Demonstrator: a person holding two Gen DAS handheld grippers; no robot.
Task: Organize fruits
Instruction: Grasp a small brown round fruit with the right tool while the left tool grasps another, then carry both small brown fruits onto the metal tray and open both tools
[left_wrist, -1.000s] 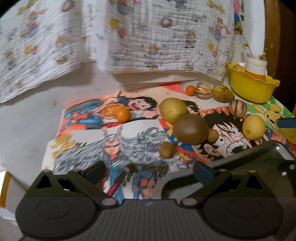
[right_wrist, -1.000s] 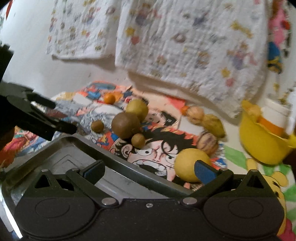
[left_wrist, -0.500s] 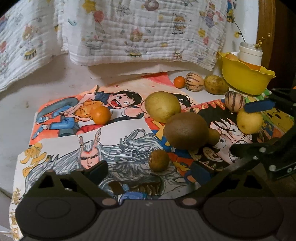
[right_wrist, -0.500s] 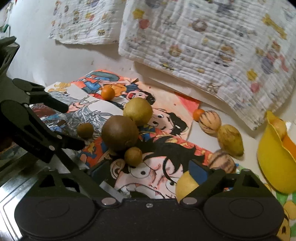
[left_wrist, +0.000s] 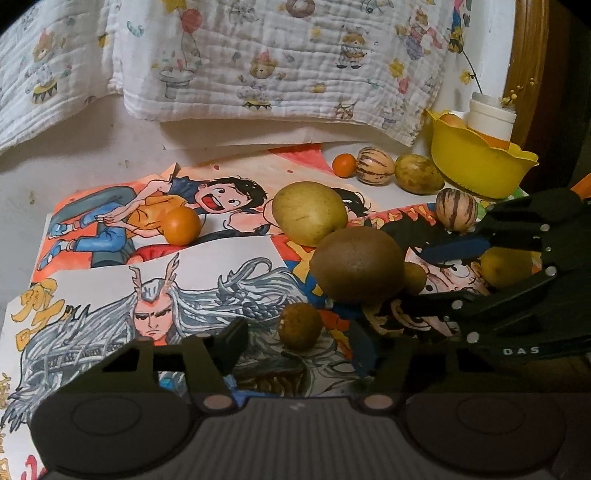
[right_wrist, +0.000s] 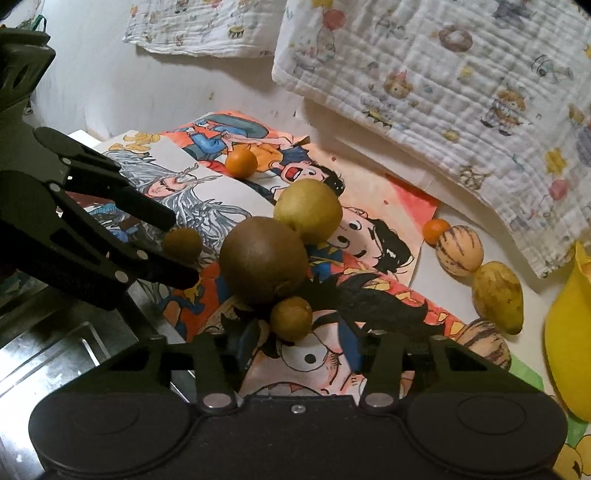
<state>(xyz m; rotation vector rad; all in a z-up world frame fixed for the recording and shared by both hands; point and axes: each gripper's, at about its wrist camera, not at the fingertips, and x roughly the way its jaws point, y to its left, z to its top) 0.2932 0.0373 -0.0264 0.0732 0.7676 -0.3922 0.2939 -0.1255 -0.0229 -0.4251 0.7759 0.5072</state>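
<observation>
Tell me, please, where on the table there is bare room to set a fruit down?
Free: the white tabletop between the hanging blanket and the posters, and the grey-haired poster left of the small brown fruit. Crowded: around the kiwi and pear, and beside the yellow bowl.

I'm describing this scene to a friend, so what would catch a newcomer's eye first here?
Probably the big brown kiwi in the middle of the bright cartoon posters, touching a yellow-green pear behind it. Two black grippers are closing in: the left gripper around one small brown fruit, the right gripper around another small brown fruit. A yellow bowl sits far right.
</observation>
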